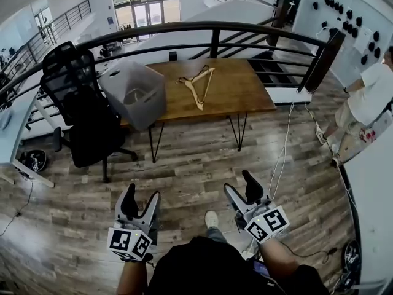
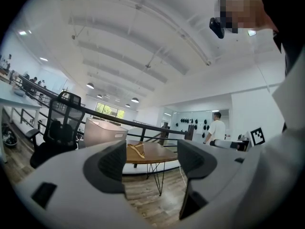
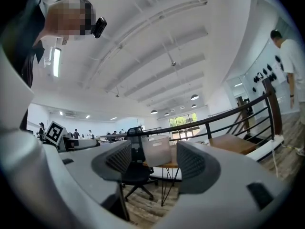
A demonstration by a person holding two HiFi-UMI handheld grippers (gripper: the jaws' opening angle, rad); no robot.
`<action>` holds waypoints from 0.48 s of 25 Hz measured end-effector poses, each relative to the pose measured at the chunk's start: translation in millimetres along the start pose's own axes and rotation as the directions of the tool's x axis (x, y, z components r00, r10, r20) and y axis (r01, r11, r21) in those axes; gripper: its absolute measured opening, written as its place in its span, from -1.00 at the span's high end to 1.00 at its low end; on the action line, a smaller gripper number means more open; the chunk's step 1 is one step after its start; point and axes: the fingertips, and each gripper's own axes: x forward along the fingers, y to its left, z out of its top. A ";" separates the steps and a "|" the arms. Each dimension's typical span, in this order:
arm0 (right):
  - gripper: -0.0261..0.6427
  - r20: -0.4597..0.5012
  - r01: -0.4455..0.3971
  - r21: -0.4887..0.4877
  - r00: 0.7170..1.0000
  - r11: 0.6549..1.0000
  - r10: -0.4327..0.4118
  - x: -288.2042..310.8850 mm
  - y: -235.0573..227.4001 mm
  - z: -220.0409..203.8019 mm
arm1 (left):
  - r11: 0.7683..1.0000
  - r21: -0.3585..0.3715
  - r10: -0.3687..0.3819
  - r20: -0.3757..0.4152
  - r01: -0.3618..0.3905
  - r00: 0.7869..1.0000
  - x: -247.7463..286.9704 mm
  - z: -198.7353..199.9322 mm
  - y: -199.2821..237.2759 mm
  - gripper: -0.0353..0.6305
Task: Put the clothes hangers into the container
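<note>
You hold two grippers, the left gripper (image 1: 141, 195) and the right gripper (image 1: 239, 183), each with two jaws and one marker cube (image 1: 130, 243). Ahead of you are one wooden table (image 1: 245, 94), one grey container (image 1: 132, 94) and one black office chair (image 1: 80, 109). The hangers (image 1: 198, 85) overlap, so you cannot tell whether there is one or two. One other person (image 1: 371, 100) is in view.

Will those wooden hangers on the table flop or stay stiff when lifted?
Probably stiff: the wooden hangers look like rigid thin bars. Likely light for their size, being open frames. They seem to overlap on the table, so one may drag another along.
</note>
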 end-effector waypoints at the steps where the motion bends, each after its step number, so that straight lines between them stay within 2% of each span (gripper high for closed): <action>1: 0.09 0.002 0.002 0.007 1.000 1.000 -0.002 4.6 -10.7 2.2 | 1.000 0.001 0.003 0.002 -0.003 1.000 10.0 1.7 -0.3 -0.08; 12: 0.15 0.018 -0.010 0.050 1.000 0.999 0.009 47.1 -110.2 14.0 | 0.999 0.036 0.018 0.005 -0.018 1.000 112.6 6.4 -17.1 -0.08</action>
